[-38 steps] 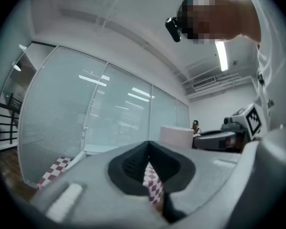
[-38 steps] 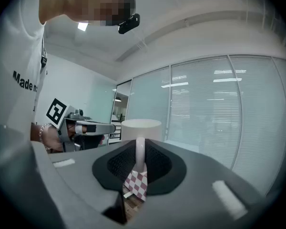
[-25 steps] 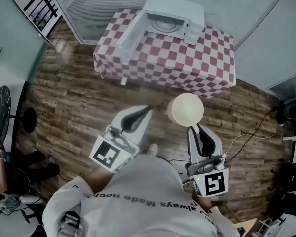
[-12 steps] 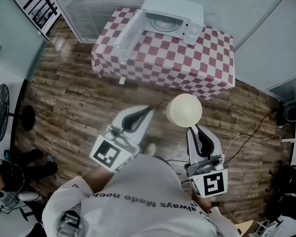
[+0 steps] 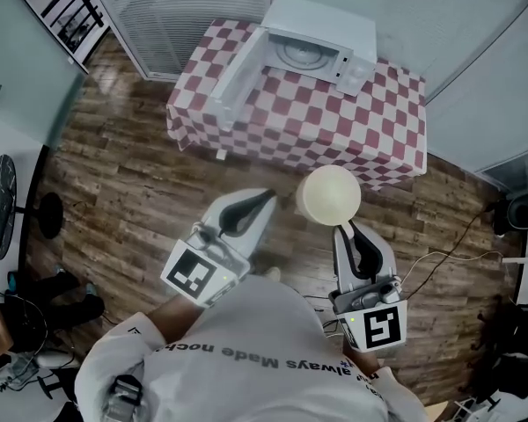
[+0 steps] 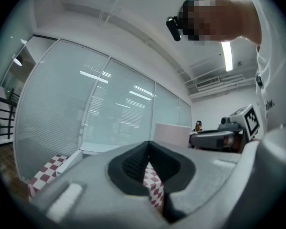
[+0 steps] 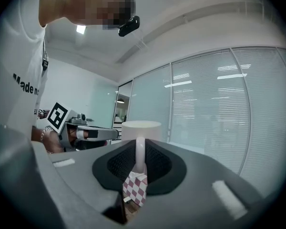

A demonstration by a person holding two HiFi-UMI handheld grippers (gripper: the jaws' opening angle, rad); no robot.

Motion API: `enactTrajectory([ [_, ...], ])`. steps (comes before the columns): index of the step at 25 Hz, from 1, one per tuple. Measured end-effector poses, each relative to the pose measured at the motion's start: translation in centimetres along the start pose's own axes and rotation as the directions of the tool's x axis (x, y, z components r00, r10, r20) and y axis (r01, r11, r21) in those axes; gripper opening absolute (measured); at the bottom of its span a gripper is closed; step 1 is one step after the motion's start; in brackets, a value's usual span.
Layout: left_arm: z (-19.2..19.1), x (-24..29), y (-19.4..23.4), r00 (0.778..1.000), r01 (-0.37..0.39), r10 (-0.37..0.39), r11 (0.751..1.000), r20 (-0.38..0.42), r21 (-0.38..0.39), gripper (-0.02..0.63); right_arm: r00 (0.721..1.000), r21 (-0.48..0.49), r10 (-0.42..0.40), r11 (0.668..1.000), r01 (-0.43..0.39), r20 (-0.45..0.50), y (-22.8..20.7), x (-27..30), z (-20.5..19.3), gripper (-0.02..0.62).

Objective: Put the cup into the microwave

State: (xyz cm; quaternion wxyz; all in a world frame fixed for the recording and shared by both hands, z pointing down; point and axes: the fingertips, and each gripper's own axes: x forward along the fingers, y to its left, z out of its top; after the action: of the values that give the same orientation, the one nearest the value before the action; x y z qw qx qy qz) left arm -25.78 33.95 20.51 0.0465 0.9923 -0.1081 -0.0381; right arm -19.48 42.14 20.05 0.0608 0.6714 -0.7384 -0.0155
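Change since the earlier frames: the desk (image 5: 334, 126) and the microwave (image 5: 321, 42) are now sitting a little further right in the head view than one second ago. The microwave is also showing slightly larger. The cup and both tongs are keeping the same places in that view.

Cup location: the cup (image 5: 330, 196) is being carried upright in the air over the wooden floor (image 5: 123, 174). It is hanging short of the desk's near edge and well apart from the microwave.

Right tongs: the right tongs (image 5: 341, 227) are clamping the cup by its handle.

Left tongs: the left tongs (image 5: 262, 197) are being held beside the cup with the jaws together and nothing between them.

Microwave: it is standing at the far side of the desk. Its door (image 5: 238, 69) is hanging open to the left, and the turntable (image 5: 299, 53) is showing inside.

Head view only: it is showing the cup as a round rim from above, and the open microwave cavity.

Right gripper view only: the handle (image 7: 140, 151) is standing upright between the two dark pads, with the cup body rising beyond it.

Left gripper view only: the jaw tips are meeting at the top, and the checkered cloth (image 6: 154, 185) is showing through the gap beneath them.
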Motion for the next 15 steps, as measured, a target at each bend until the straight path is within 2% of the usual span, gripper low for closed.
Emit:
enactTrajectory([
  [9,1.5,2.0,9.2,1.0,0.011,-0.011,1.0,0.013,0.003,0.005,1.0,-0.003,-0.01,1.0,0.01,0.0,-0.8,9.2,1.0,0.044],
  [15,1.1,2.7,12.7,0.998,0.05,-0.05,0.999,-0.024,0.011,0.005,0.999,0.005,-0.038,0.999,0.038,0.006,-0.8,13.1,1.5,0.044],
])
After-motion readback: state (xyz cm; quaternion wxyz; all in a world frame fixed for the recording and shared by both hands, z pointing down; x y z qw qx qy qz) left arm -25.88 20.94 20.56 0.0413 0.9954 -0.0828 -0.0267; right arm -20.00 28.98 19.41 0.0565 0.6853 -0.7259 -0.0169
